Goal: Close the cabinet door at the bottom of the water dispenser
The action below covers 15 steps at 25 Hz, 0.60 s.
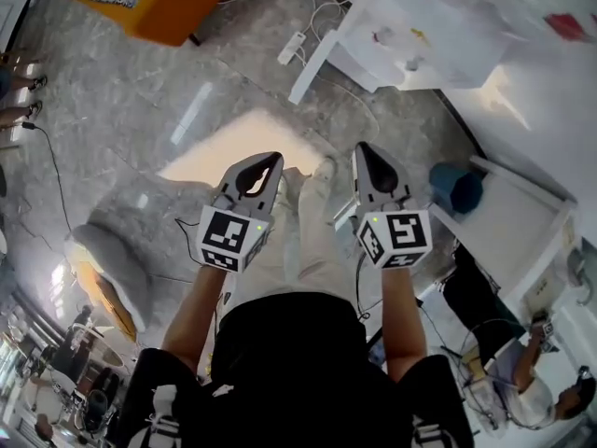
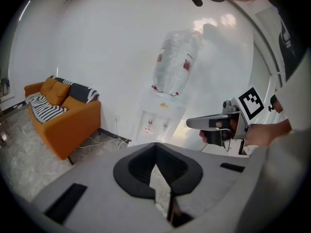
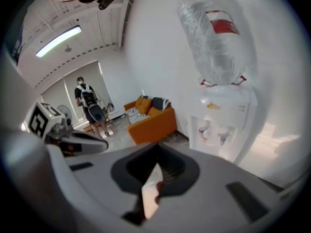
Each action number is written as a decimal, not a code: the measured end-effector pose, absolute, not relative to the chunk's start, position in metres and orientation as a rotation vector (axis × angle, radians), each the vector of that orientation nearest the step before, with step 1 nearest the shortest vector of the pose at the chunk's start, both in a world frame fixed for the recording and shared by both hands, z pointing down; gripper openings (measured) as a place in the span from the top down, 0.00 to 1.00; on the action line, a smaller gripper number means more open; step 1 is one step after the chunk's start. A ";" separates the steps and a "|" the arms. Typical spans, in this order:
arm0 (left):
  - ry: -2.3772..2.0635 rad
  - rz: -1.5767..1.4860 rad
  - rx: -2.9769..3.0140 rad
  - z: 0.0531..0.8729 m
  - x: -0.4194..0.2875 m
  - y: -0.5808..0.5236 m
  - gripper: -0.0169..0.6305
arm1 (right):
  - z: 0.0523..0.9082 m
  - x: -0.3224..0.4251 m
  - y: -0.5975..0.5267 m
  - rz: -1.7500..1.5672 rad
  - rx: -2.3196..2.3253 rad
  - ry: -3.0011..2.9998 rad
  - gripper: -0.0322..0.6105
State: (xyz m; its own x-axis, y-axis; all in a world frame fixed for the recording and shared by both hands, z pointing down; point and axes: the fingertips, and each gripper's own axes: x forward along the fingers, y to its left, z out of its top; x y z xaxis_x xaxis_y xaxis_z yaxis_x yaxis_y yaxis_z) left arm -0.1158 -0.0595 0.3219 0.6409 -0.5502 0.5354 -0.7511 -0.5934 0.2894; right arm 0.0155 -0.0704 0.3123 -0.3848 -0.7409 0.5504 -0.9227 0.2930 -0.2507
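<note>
The left gripper (image 2: pixel 163 198) and right gripper (image 3: pixel 150 198), jaws pressed together and empty, face the water dispenser (image 2: pixel 160 116) against the white wall; its bottom cabinet door is hidden behind them, so a push risks missing it or slamming it.

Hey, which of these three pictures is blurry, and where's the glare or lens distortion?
Right gripper view: softest, the water bottle and dispenser smeared, ceiling light flaring. Left gripper view: sharper, fisheye-bent, wall behind the bottle washed out, dark corners. Head view: light streak reflected on the floor, edges warped.
</note>
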 end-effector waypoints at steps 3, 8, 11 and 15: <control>-0.992 0.583 2.359 0.344 -0.117 -0.061 0.96 | 0.334 0.010 -0.067 0.794 1.474 -2.236 0.90; -0.977 0.660 2.360 0.382 -0.117 -0.062 0.96 | 0.371 0.011 -0.067 0.797 1.436 -2.215 0.90; -0.950 0.652 2.306 0.407 -0.116 -0.055 0.96 | 0.393 0.012 -0.066 0.816 1.425 -2.192 0.90; -0.900 0.652 2.216 0.435 -0.112 -0.041 0.96 | 0.416 0.011 -0.063 0.831 1.403 -2.174 0.90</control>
